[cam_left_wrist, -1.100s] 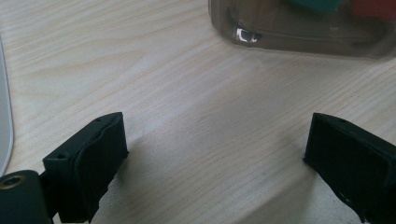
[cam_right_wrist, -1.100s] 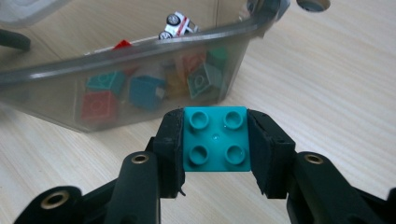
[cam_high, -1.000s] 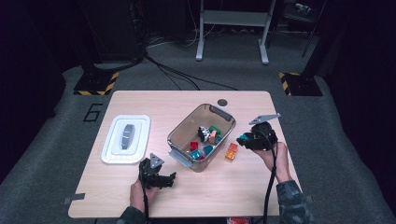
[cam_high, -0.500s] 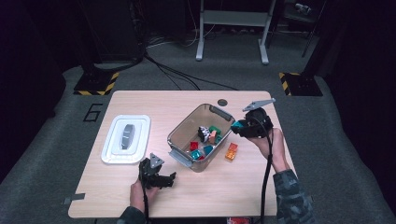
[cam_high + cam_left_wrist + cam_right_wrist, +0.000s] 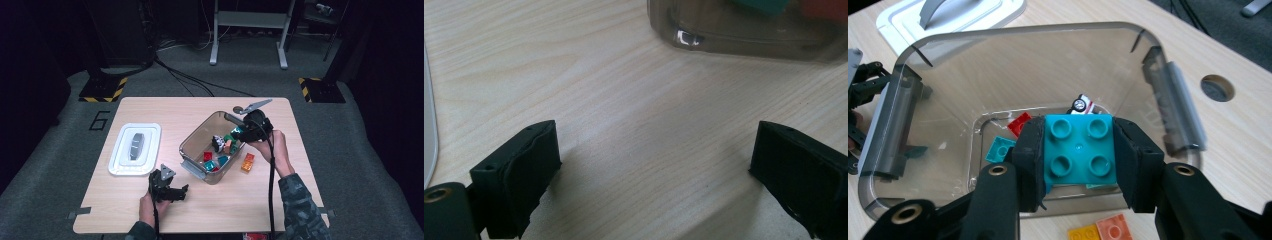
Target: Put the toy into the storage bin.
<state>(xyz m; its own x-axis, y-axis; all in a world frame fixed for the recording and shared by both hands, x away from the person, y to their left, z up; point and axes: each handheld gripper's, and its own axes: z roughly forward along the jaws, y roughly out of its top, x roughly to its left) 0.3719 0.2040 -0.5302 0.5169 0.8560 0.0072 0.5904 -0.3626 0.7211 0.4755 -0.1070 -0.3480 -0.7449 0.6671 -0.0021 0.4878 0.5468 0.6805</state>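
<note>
A teal four-stud brick sits between the jaws of my right gripper, which is shut on it. That gripper hangs over the right rim of a clear plastic bin, and the brick is above the bin's inside. On the bin floor lie a red brick, a teal piece and a small wheeled toy. My left gripper rests on the table in front of the bin. Its jaws stand wide open over bare wood.
An orange and yellow brick pair lies on the table just right of the bin. The white lid lies at the left. A round hole is in the tabletop behind the bin. Dark floor surrounds the table.
My right gripper has carried the teal brick up and leftward, from beside the bin's right side to over its rim. The left gripper has stayed put.
</note>
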